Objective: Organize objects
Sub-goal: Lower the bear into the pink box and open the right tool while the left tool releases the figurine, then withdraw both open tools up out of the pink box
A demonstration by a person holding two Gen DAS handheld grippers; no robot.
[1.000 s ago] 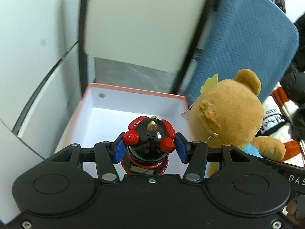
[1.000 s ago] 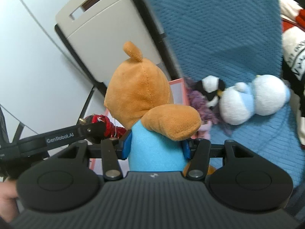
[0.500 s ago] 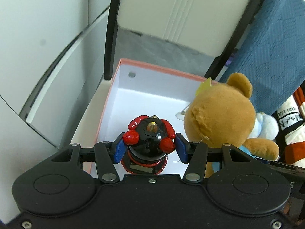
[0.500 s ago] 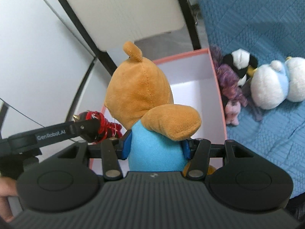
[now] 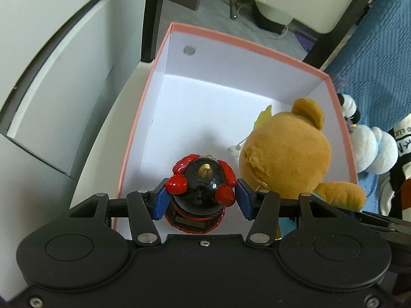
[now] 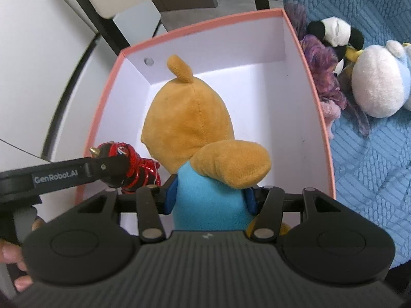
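My left gripper (image 5: 201,200) is shut on a black and red toy figure (image 5: 201,184) with a gold tip, held over the near left part of a pink-rimmed box (image 5: 251,45) with a white inside. My right gripper (image 6: 209,197) is shut on the blue body of a brown teddy bear (image 6: 190,118), whose head hangs inside the same box (image 6: 205,20). The bear (image 5: 287,151) shows at the right in the left wrist view, close beside the figure. In the right wrist view the figure (image 6: 128,159) and the left gripper's finger sit left of the bear.
On the blue blanket (image 6: 372,154) right of the box lie a panda plush (image 6: 334,30), a purple-haired doll (image 6: 321,59) and a white and pale blue plush (image 6: 377,84). White furniture panels (image 5: 51,77) and black chair legs (image 5: 149,18) stand left and behind. A hand (image 6: 15,269) grips the left tool.
Both grippers have come down over the box with their toys; the box now fills both views. The grips have not changed.
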